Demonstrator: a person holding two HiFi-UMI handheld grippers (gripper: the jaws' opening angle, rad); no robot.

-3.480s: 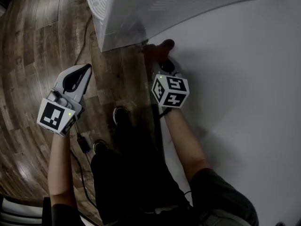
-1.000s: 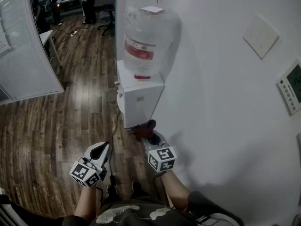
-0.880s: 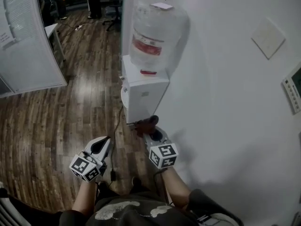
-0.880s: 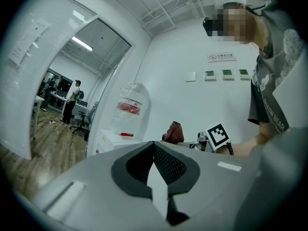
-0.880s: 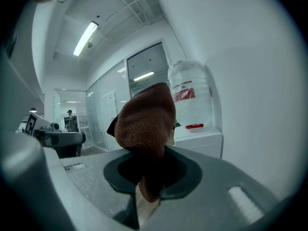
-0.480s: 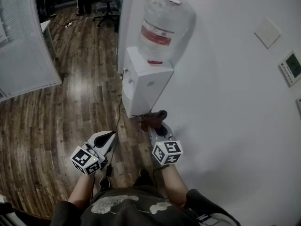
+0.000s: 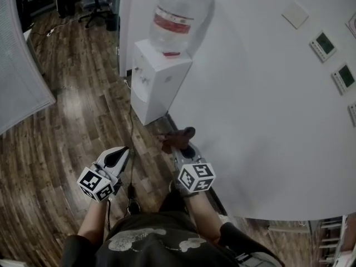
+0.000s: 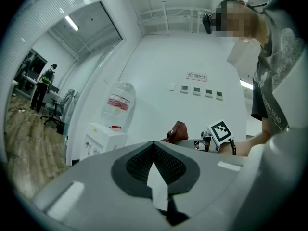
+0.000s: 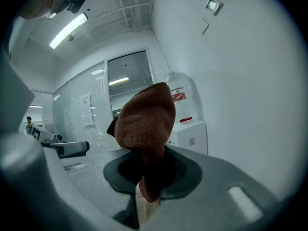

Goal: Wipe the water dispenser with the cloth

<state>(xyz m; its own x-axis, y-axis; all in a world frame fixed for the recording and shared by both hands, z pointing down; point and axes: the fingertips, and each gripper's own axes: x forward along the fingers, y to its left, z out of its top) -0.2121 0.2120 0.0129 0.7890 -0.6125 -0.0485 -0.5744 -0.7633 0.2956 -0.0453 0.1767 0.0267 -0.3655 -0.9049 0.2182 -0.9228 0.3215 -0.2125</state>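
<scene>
While left claw [image 7: 122, 151] sits closed, empty, right claw [image 7: 178, 147] clamps cloth [image 7: 177, 137], water dispenser [image 7: 156, 82] well ahead

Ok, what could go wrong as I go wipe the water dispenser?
The cable on the floor runs from the water dispenser toward your feet; you might trip. The cloth bunches beyond the right tongs, pinched only at one end, so it may slip while wiping. Pushing high could rock the bottle.

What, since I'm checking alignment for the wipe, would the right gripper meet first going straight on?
Probably the dispenser, at its white cabinet: the right gripper, shut on the cloth, points toward it. Depth is unclear, and the wall runs close alongside.
</scene>
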